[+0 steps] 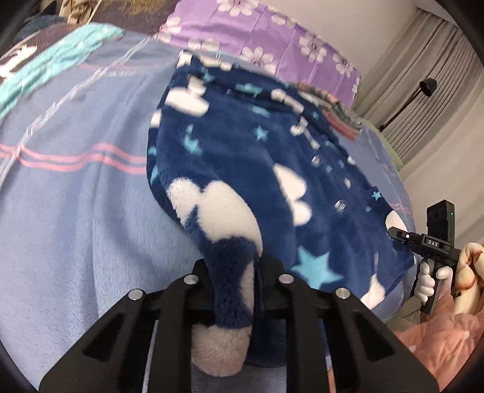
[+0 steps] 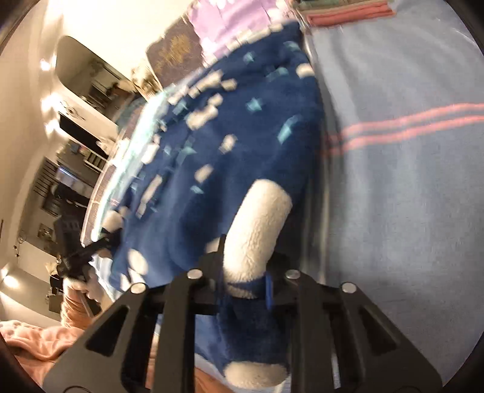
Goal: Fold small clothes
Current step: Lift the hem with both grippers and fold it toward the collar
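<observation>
A small navy fleece garment [image 1: 242, 157] with white clouds and light blue stars lies on the blue bed sheet [image 1: 75, 211]. My left gripper [image 1: 236, 272] is shut on one near corner of the garment, the fleece bunched between its fingers. My right gripper [image 2: 246, 269] is shut on another corner of the garment [image 2: 230, 145]. The right gripper also shows at the far right of the left wrist view [image 1: 402, 235], at the garment's right edge. The left gripper shows small at the left of the right wrist view [image 2: 99, 241]. The right wrist view is blurred.
The sheet [image 2: 408, 196] has pink stripes [image 1: 75, 157]. A purple floral pillow [image 1: 272, 33] lies at the head of the bed. Folded clothes [image 2: 348, 12] sit beyond the garment. A pink quilt [image 1: 438, 332] lies near the bed's edge. Curtains [image 1: 429, 75] hang at the right.
</observation>
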